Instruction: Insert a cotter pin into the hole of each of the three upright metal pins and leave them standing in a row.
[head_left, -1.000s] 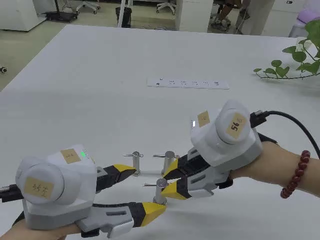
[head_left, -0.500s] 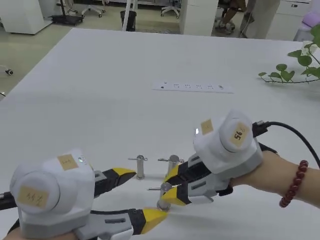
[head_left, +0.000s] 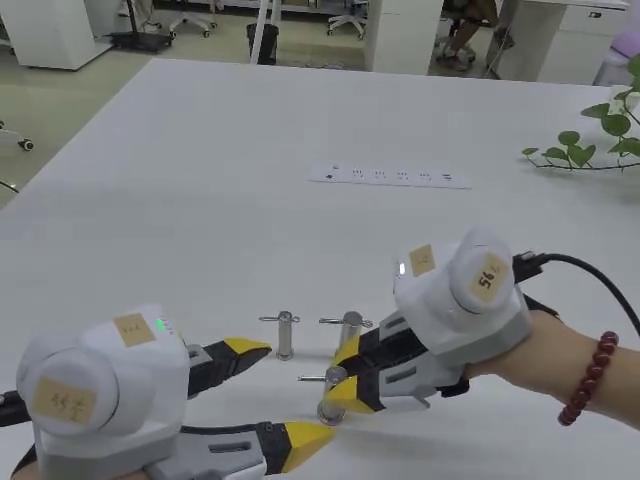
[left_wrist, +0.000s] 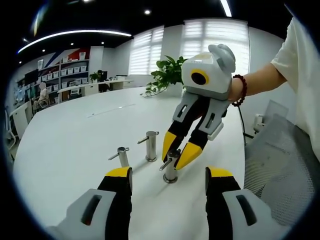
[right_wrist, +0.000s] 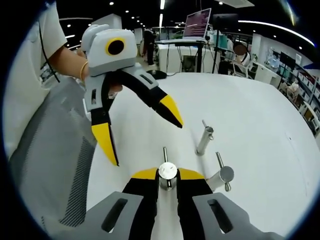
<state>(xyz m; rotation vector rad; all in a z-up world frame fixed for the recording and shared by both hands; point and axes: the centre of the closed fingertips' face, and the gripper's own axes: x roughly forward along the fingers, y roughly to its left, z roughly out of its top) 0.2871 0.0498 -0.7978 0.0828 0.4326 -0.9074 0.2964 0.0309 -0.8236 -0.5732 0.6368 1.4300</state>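
The right gripper (head_left: 345, 378) reaches in from the right of the front pin (head_left: 329, 406). Its jaws are closed on that pin's top, one on each side. The right hand (head_left: 535, 342) holds the gripper from further right of the pin. The left gripper (head_left: 275, 392) sits to the pin's left, jaws spread wide and pointing toward the pin, both tips stopping short of it.
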